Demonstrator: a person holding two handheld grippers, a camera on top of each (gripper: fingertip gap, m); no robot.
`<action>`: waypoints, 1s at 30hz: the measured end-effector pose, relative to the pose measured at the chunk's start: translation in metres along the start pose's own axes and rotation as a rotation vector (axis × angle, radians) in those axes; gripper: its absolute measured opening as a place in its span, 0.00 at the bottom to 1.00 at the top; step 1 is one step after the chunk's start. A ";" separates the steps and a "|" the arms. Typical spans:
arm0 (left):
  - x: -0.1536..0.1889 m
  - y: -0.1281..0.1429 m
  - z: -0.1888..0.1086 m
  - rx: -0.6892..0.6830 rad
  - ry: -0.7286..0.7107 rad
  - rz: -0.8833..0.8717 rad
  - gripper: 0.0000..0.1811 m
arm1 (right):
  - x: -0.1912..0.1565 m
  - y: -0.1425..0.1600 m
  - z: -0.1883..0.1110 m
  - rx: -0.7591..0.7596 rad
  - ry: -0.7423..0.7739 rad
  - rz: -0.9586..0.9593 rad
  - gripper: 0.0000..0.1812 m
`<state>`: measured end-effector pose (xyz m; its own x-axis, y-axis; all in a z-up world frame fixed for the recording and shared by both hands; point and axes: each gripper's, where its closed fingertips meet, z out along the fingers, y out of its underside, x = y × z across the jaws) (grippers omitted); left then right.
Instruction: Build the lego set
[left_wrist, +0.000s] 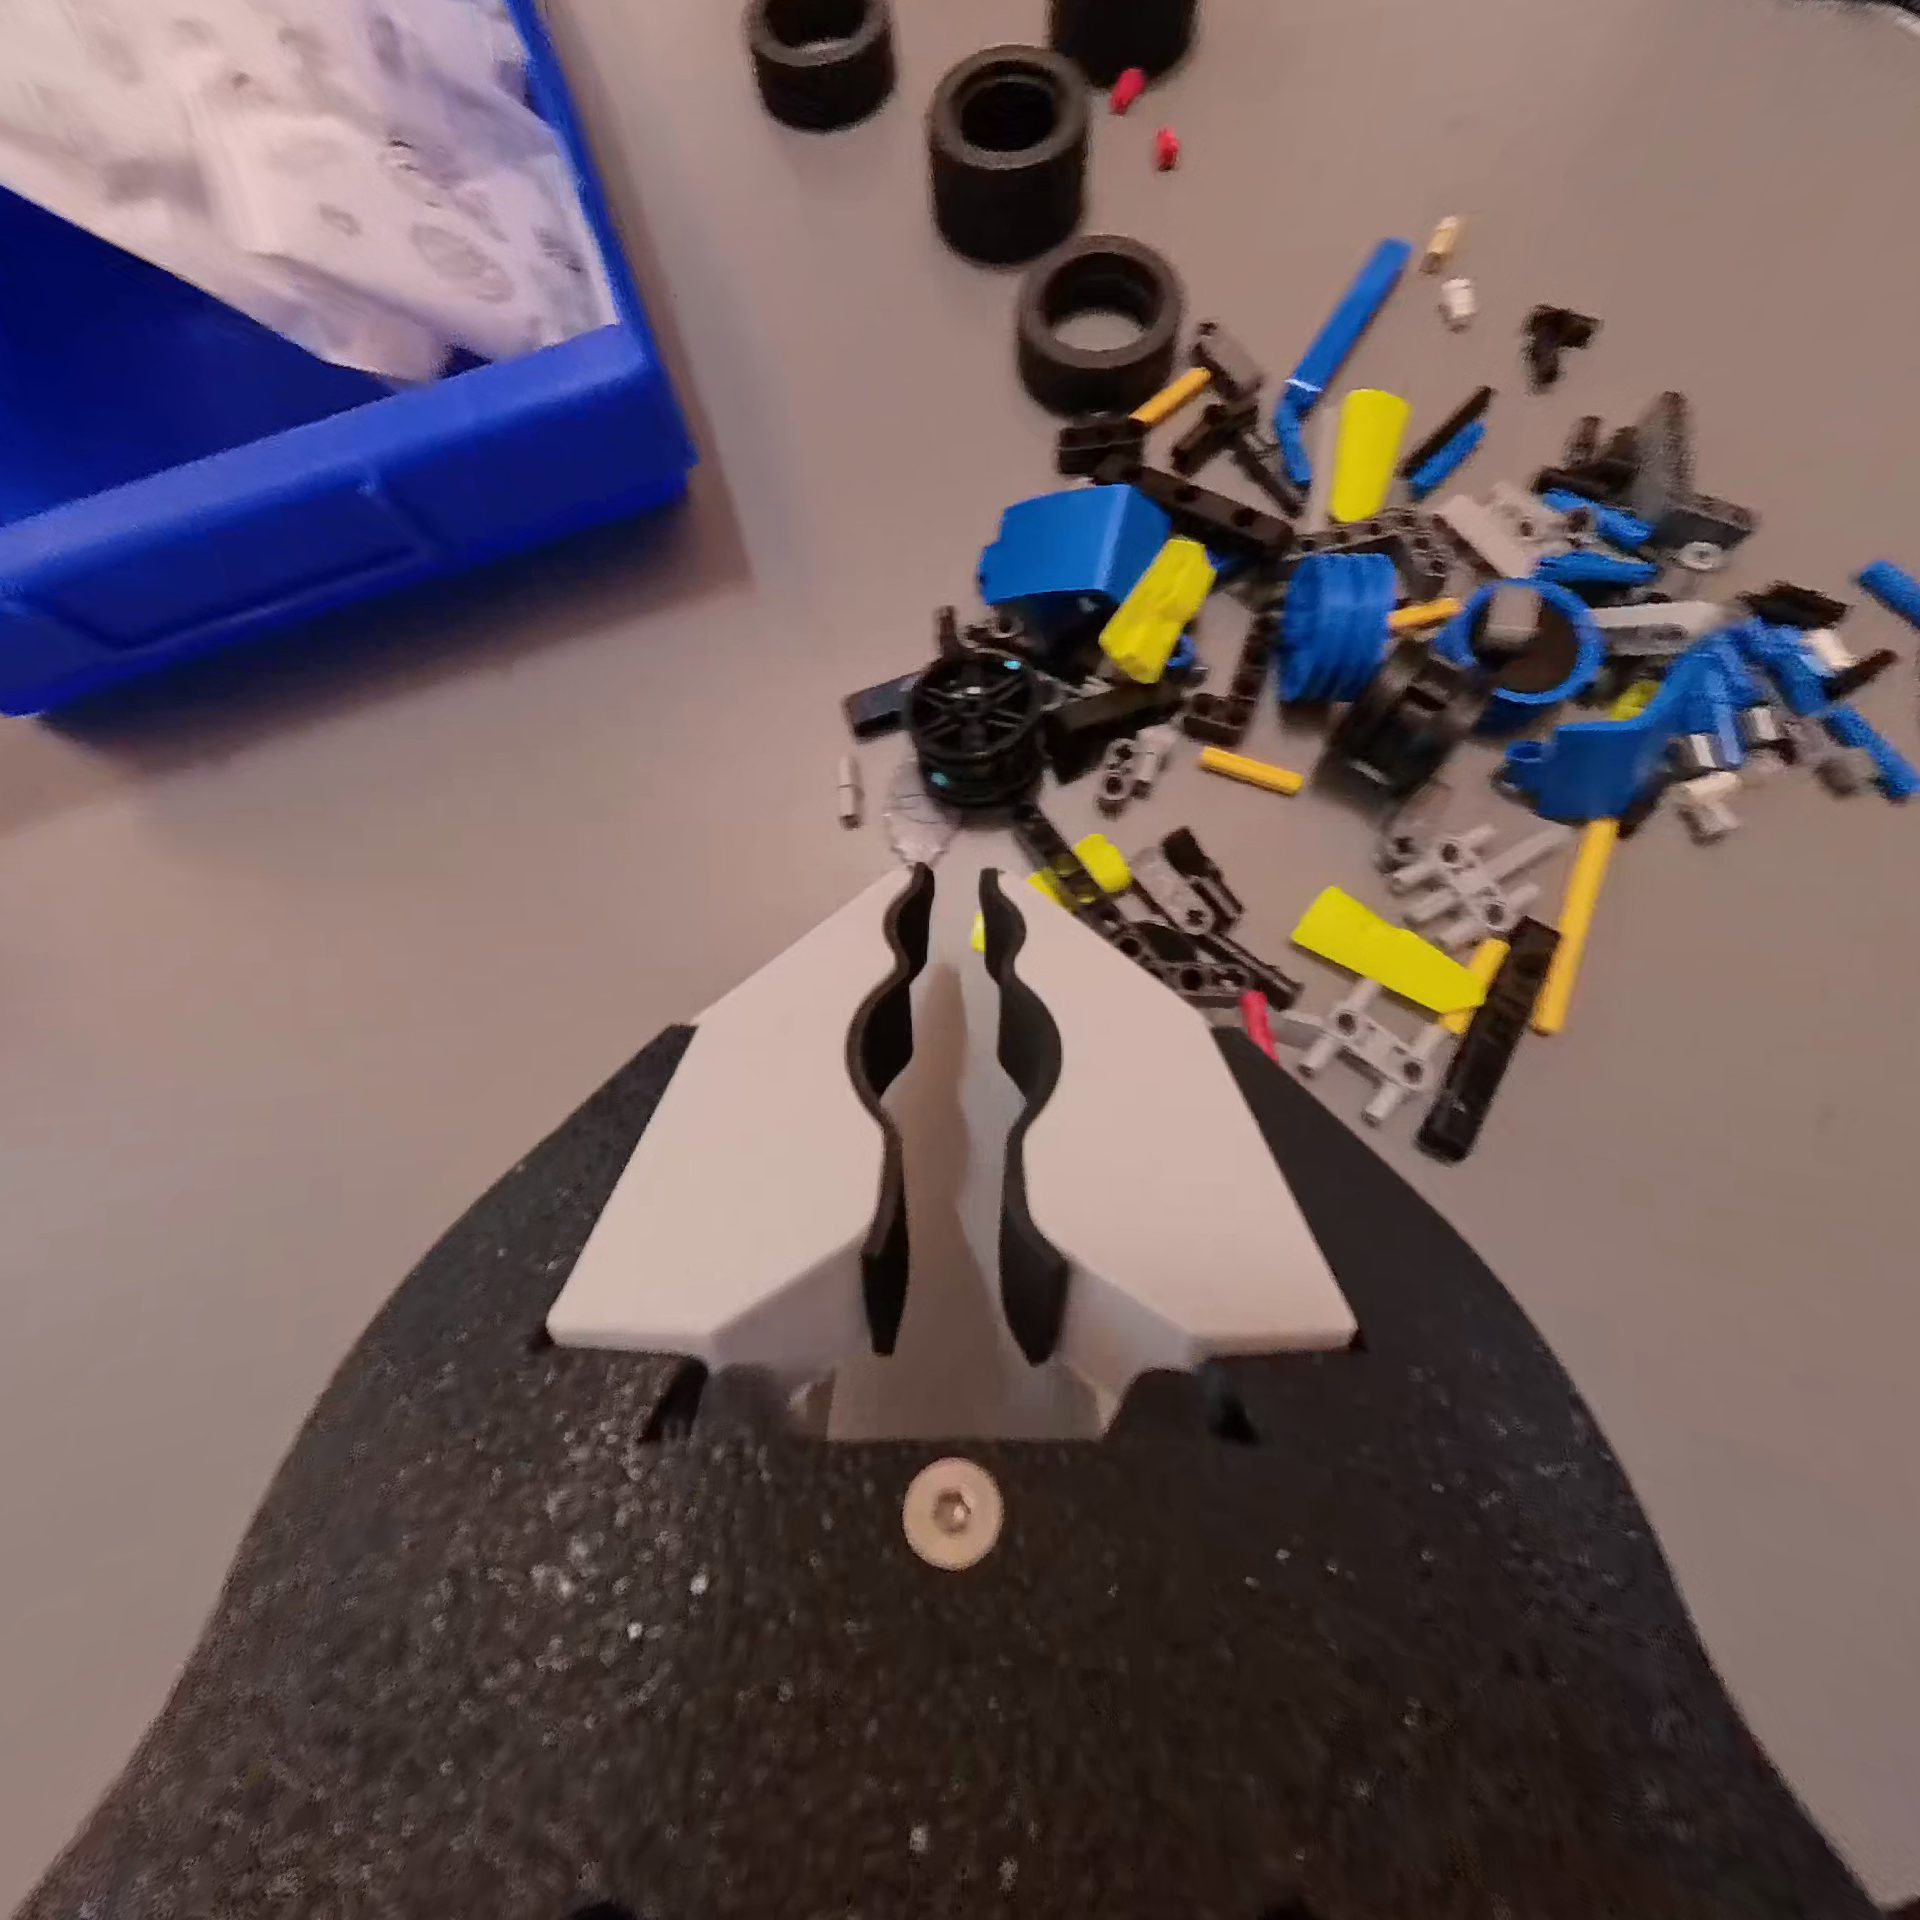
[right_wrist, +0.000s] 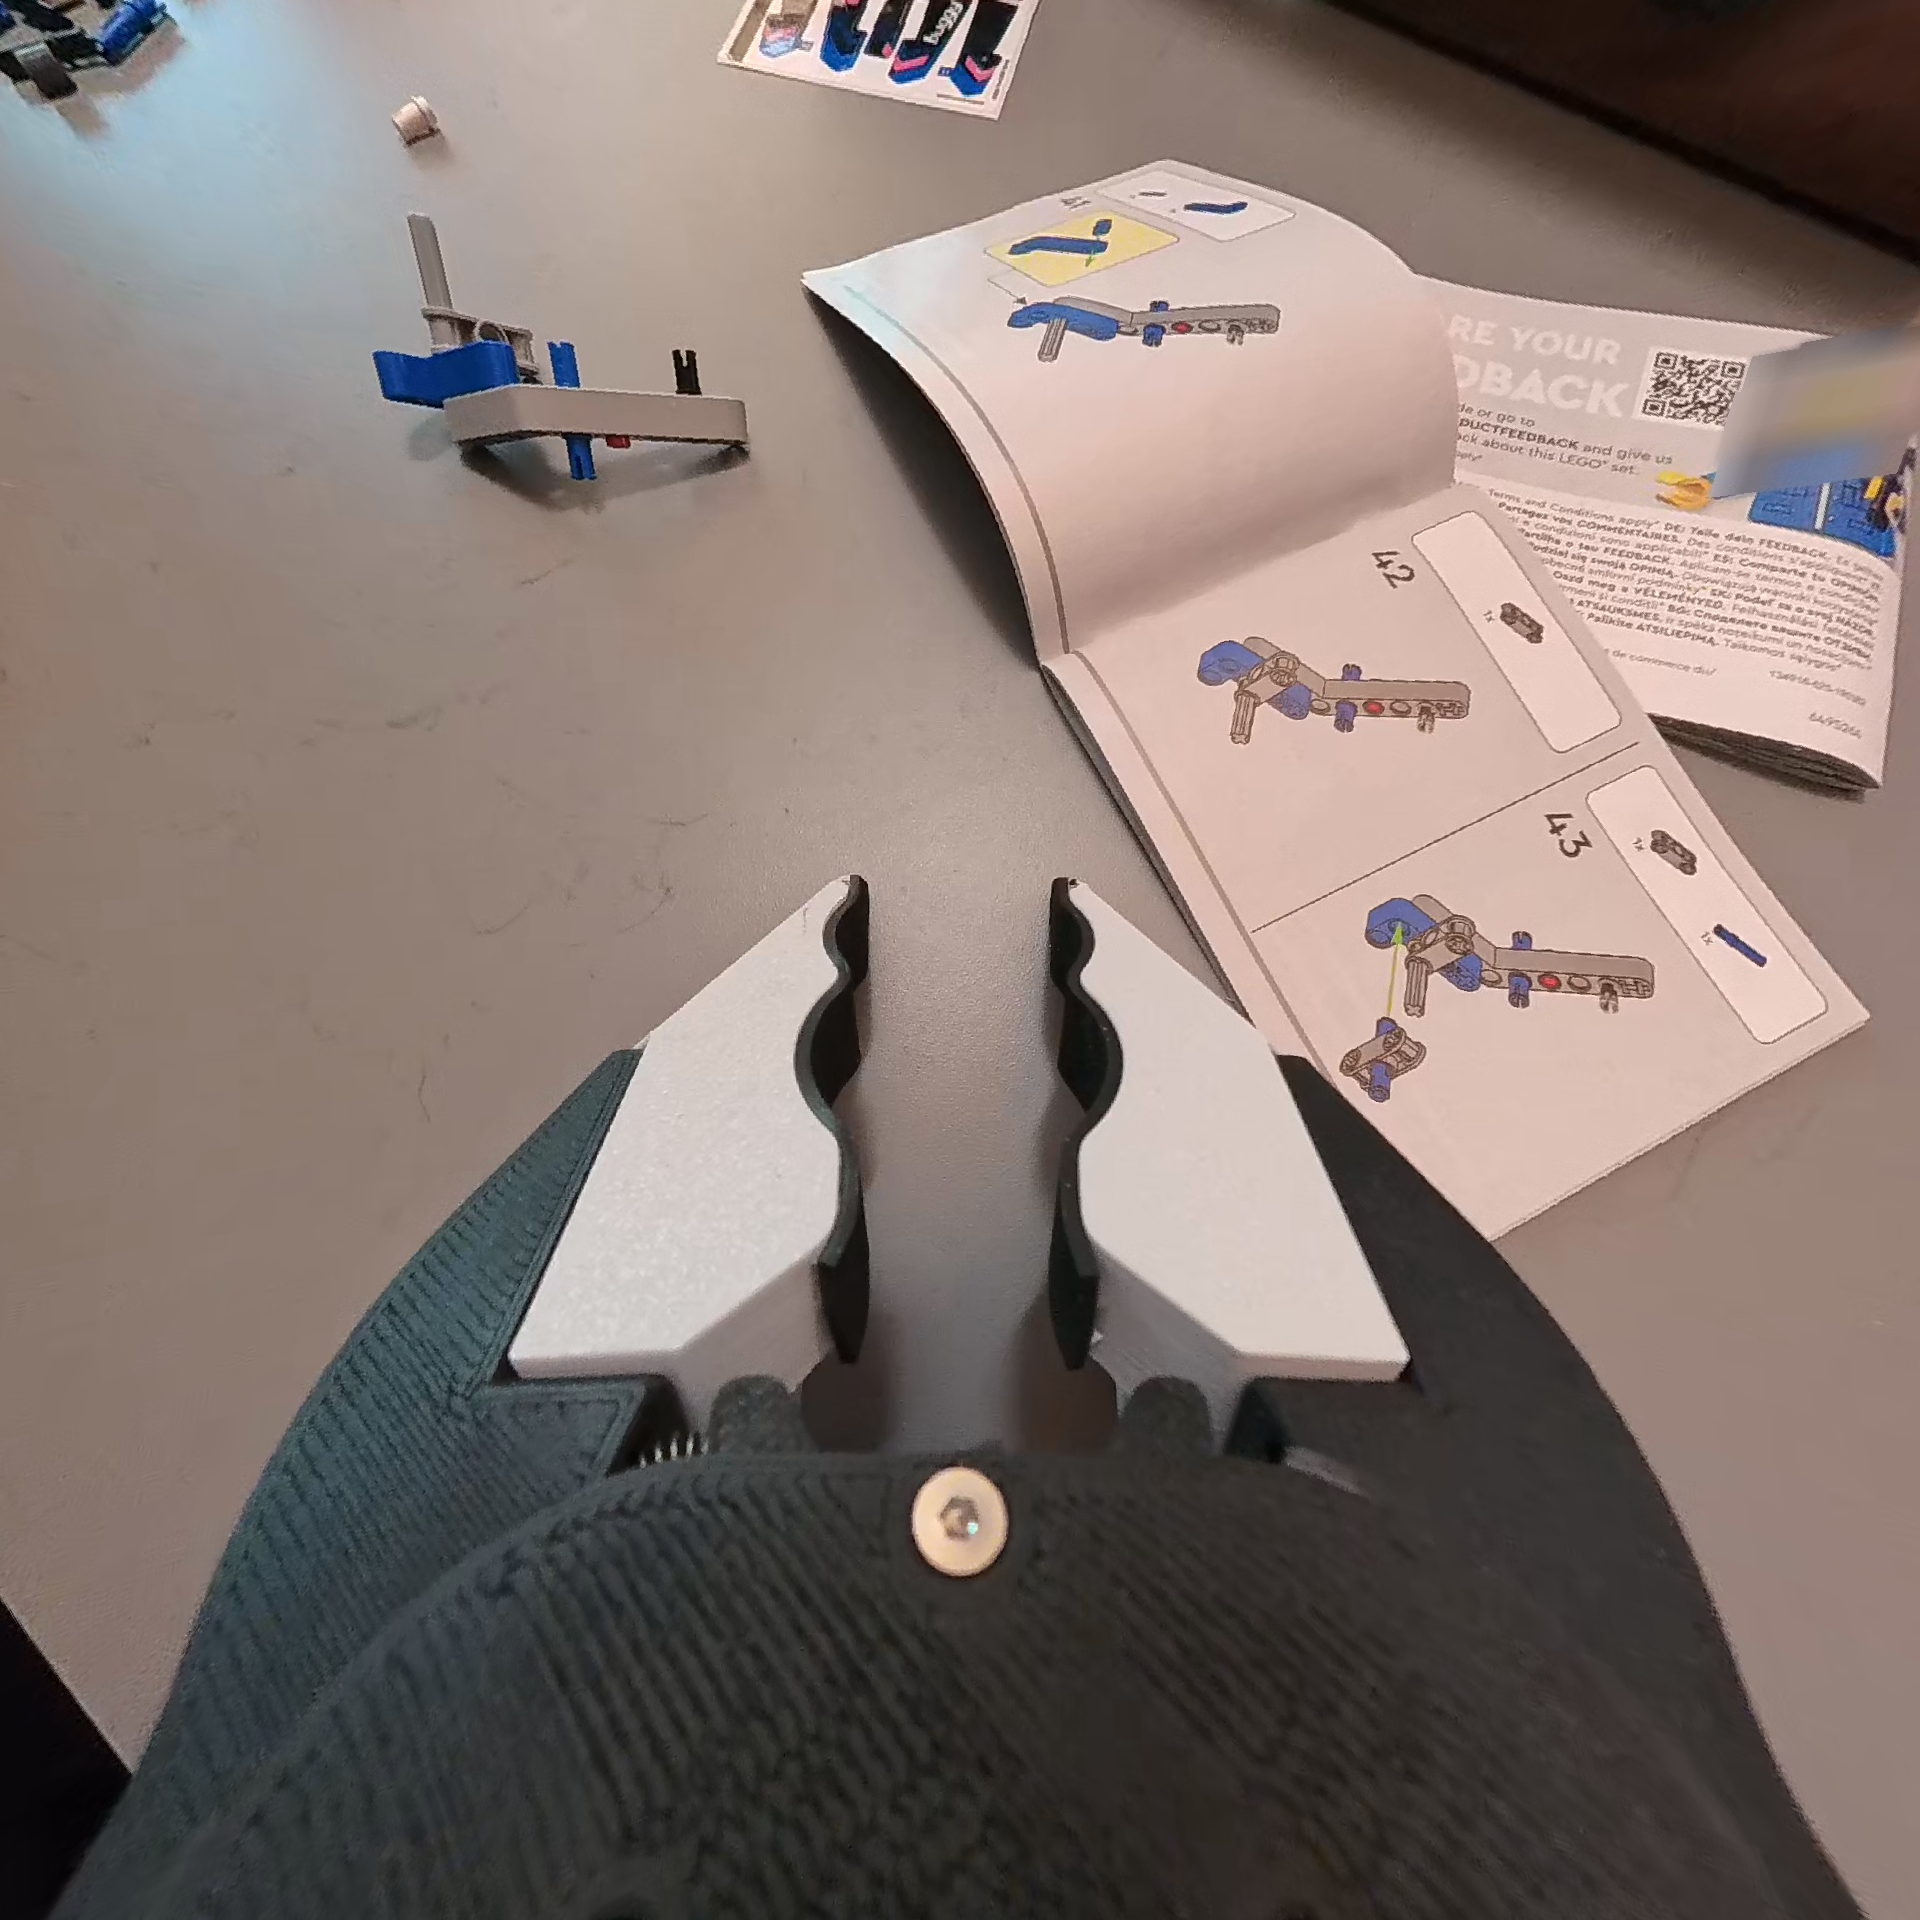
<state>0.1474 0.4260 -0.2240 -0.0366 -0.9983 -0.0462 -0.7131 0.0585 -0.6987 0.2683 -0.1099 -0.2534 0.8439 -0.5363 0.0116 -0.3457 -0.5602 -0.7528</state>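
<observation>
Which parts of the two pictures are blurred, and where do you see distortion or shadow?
Left wrist view: the blue bin and the paper inside it are smeared by motion, the loose pieces are softer toward the right edge, and wide-angle bending stretches the claw. Right wrist view: sharp overall; the small assembly casts a soft shadow.

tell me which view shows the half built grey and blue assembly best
The right wrist view: the grey and blue assembly sits whole and sharp on the table, left of the open instruction booklet. The left wrist view doesn't show it, only the loose parts pile and blue bin.
</observation>
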 end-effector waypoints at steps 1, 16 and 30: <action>0.004 0.002 0.002 -0.011 0.024 -0.006 0.04 | 0.000 0.000 0.000 0.000 0.000 0.000 0.19; 0.028 -0.009 0.012 0.037 0.108 0.062 0.03 | 0.000 0.000 0.000 0.000 0.000 0.001 0.19; 0.024 -0.038 0.059 -0.056 0.080 0.098 0.02 | 0.000 0.000 0.000 0.000 0.001 0.000 0.19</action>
<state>0.2146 0.4003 -0.2407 -0.1626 -0.9852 -0.0535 -0.7411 0.1578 -0.6526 0.2680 -0.1102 -0.2536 0.8436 -0.5368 0.0126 -0.3454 -0.5605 -0.7527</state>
